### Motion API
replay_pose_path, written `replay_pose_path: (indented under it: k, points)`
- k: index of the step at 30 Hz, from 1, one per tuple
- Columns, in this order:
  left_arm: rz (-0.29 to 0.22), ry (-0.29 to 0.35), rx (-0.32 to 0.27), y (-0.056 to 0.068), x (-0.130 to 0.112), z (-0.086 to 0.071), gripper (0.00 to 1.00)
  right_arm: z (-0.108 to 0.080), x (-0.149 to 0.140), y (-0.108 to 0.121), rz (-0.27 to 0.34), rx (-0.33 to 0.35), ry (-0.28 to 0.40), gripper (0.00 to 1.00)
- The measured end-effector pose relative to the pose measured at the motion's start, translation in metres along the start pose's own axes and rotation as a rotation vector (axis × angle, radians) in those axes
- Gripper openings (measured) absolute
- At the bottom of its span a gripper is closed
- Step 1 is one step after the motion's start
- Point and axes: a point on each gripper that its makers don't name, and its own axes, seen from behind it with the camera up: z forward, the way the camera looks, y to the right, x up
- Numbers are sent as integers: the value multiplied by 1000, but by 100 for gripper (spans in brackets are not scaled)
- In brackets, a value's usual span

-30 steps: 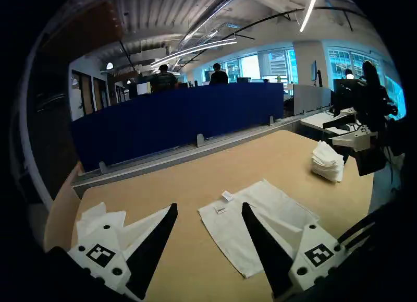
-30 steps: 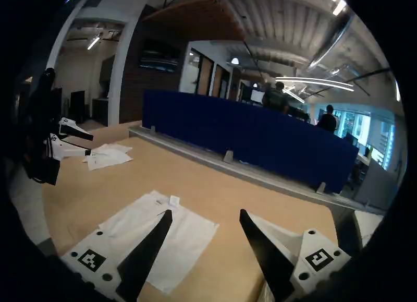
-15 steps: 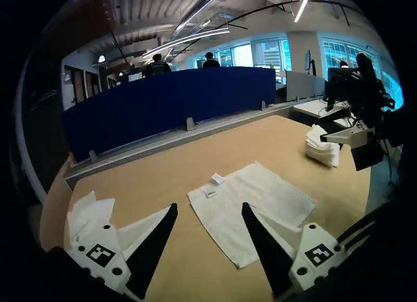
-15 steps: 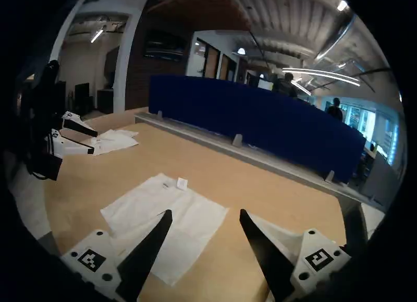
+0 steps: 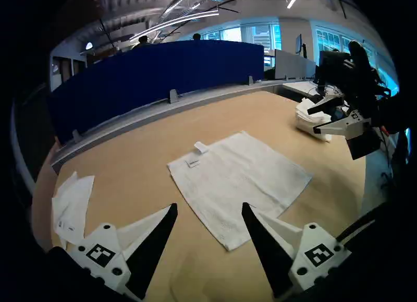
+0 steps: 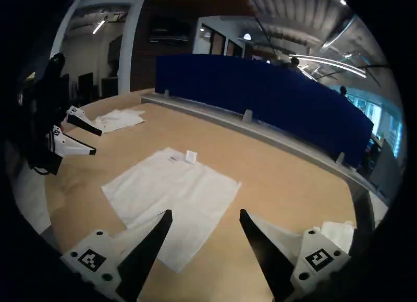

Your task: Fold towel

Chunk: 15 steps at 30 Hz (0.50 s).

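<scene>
A white towel lies spread flat on the wooden table, with a small tag at its far edge. In the left gripper view, my left gripper is open just above the towel's near corner, touching nothing. The right gripper shows far right, open, held above the table. In the right gripper view, the towel lies ahead and my right gripper is open over its near edge. The left gripper hangs open at the far left.
A stack of folded white towels sits at the table's right end, also seen low right as the stack. Loose white cloths lie at the left end. A blue partition runs along the table's far edge.
Both grippers have tipped downward and come closer to the table; the towel now looks larger and nearer between the fingers. The towel itself has not moved.
</scene>
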Motion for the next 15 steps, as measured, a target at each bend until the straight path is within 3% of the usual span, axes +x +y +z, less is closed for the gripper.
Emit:
replay_pose_path:
  k: [15]
  points:
    - [-2,-128,-75,19,-52,23,92,15,-57,-22,-12,56,-115,100]
